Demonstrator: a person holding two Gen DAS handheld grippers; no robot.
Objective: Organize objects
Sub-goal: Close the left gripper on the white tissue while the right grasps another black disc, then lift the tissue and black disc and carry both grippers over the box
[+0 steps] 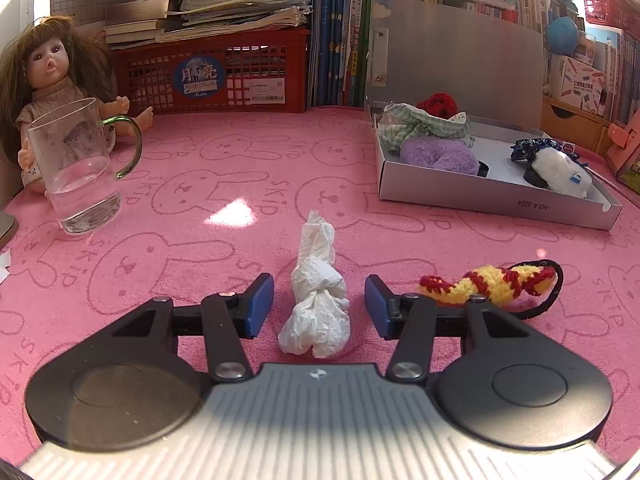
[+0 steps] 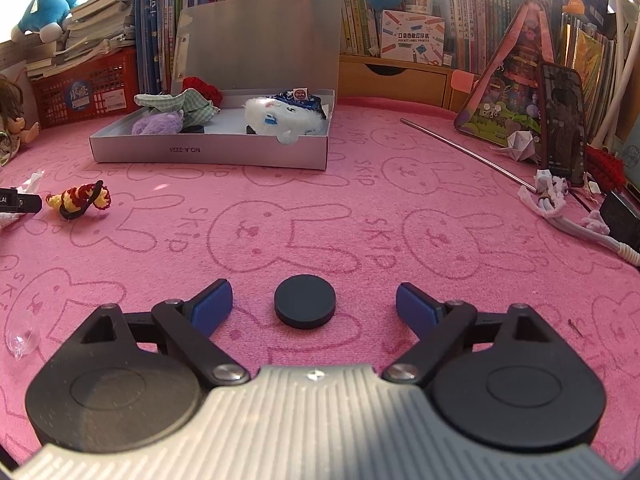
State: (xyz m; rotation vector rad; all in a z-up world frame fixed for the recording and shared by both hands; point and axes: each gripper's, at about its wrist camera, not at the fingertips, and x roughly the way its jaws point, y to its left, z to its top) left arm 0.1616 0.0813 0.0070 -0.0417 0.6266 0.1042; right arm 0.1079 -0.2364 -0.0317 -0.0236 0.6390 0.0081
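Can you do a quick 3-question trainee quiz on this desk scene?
1. True or false: the left gripper already pinches the tissue.
2. What lies between the right gripper fingers? A) black disc B) glass mug C) doll
3. Fill in: the purple plush lies inside the grey ____.

Key: 1 false, a gap shows on both sides; 2 A; 3 box.

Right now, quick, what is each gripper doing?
Left gripper: open, jaws either side of the tissue, not touching it.
Right gripper: open, holding nothing, black disc between its jaws.
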